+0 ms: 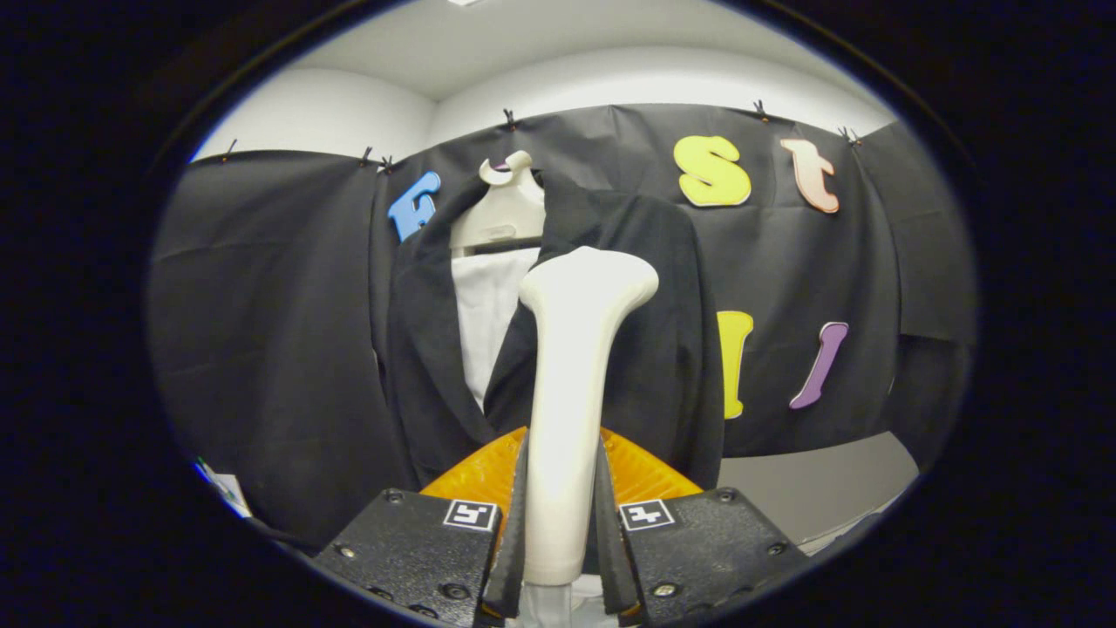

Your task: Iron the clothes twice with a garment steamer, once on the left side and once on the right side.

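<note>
Steamer (571,384) clamped by both fingers of gripper (563,523), head raised before hanging jacket (628,349).
Steaming apparently under way; passes finished impossible to tell.

Steamer (571,384) base hidden between the gripper (562,523) fingers; jacket (628,349) hem behind it.

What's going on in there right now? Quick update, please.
Gripper shut on steamer, fingers clamping its handle. Steamer head up against the jacket's right panel, on its hanger. Nothing in the way.
</note>
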`<action>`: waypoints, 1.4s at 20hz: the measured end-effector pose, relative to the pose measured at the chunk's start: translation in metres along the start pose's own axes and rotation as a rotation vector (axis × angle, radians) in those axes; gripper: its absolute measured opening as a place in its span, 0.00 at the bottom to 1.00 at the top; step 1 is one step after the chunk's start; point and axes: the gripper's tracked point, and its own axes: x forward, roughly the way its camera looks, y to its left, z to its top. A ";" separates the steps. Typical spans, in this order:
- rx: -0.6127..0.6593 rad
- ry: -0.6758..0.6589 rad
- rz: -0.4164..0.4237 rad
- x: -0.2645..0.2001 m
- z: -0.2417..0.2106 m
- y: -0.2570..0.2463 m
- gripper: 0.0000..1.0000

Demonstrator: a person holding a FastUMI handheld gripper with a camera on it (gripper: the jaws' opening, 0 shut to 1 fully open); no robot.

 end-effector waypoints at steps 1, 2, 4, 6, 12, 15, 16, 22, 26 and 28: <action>-0.002 0.010 -0.002 0.001 -0.005 0.000 0.38; -0.004 0.021 -0.004 0.004 -0.013 0.000 0.38; -0.002 0.039 -0.008 0.002 -0.026 -0.002 0.38; -0.002 0.060 -0.016 0.003 -0.038 -0.004 0.38; -0.008 0.164 -0.009 0.003 -0.097 -0.006 0.38; -0.013 0.212 -0.001 0.006 -0.127 -0.005 0.38; -0.014 0.224 -0.003 0.004 -0.138 -0.006 0.38; -0.033 0.309 0.000 0.000 -0.190 -0.005 0.38; -0.035 0.381 0.004 0.000 -0.228 -0.002 0.38; -0.035 0.412 0.008 -0.003 -0.247 -0.002 0.38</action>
